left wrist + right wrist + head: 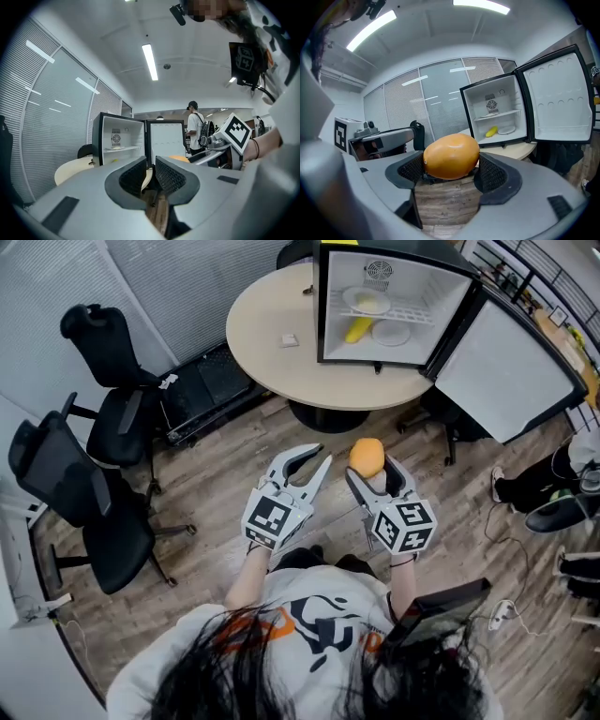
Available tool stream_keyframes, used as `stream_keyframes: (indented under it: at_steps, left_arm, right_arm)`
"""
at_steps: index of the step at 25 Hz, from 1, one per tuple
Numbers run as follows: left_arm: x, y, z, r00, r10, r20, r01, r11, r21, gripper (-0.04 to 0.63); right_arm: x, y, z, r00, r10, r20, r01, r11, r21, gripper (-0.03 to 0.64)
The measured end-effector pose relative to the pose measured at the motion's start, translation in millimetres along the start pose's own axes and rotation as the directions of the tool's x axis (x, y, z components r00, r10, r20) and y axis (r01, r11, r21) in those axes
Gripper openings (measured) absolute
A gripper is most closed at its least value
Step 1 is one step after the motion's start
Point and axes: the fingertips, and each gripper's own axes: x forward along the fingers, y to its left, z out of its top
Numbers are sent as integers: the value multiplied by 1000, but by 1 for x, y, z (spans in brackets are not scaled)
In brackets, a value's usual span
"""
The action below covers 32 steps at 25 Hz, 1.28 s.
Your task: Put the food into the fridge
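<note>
You are on the carrying step. Your right gripper (371, 474) is clamped on the orange fruit (451, 156), held above the floor and well short of the open fridge (375, 351) on the round desk (267, 320). Your left gripper (150, 174) is empty, its jaws drawn nearly together. Next, reach forward and set the fruit on a free spot inside, clear of the yellow food (358, 330).

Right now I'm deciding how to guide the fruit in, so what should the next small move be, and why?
Probably carry the right gripper forward toward the fridge. Its jaws are clamped on the orange fruit, the fridge door stands wide open, and the fridge sits on the table well ahead of it, so nothing seems to need opening first.
</note>
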Motion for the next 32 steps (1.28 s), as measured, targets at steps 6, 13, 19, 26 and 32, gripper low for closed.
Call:
stream_keyframes:
  at_steps: [6, 13, 19, 26, 32]
  left_arm:
    - [15, 12, -13, 1000, -14, -15, 13, 999, -30, 52]
    - [48, 20, -14, 1000, -12, -11, 11, 999, -30, 52]
    - [87, 34, -14, 1000, 10, -1, -10, 999, -44, 52]
    - [145, 54, 12, 997, 57, 53, -53, 996, -76, 52]
    - [193, 59, 15, 997, 76, 26, -75, 996, -37, 52]
  right_arm:
    - [10, -12, 3, 1000, -22, -15, 22, 1000, -1, 376]
    - [20, -44, 8, 999, -30, -16, 31, 999, 11, 376]
    - [41, -83, 32, 1000, -14, 7, 14, 1000, 11, 376]
    - [64, -138, 62, 1000, 14, 6, -14, 1000, 4, 376]
    - [74, -185, 75, 1000, 21, 6, -21, 1000, 22, 376]
